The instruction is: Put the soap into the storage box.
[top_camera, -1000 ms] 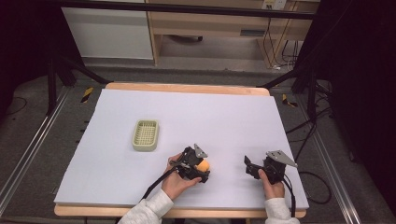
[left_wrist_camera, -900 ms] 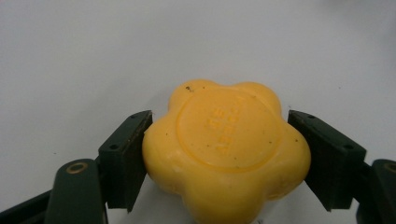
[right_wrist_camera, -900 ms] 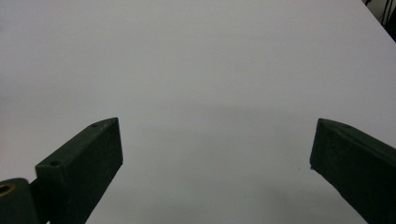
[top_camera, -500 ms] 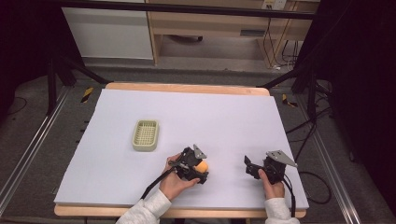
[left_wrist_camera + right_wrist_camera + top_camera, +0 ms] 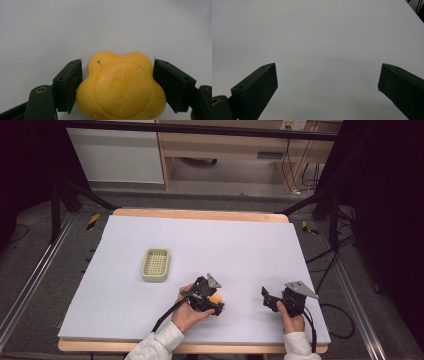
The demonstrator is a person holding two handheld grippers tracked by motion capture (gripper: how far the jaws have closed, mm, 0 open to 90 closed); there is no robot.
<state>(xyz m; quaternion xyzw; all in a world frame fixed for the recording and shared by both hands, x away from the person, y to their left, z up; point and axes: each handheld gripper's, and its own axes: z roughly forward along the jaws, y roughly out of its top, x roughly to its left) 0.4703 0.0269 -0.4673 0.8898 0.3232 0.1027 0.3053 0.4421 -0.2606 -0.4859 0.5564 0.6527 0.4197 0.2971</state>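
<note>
The yellow soap [image 5: 120, 87] looks waxy and smooth with embossed lettering, the table cover [image 5: 225, 250] is matt white, and the basket [image 5: 156, 265] at 9 o'clock of centre is ribbed plastic.

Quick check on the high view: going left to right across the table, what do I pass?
Green soap tray → left hand-held gripper around the yellow soap → right hand-held gripper, jaws apart and nothing between them.
</note>
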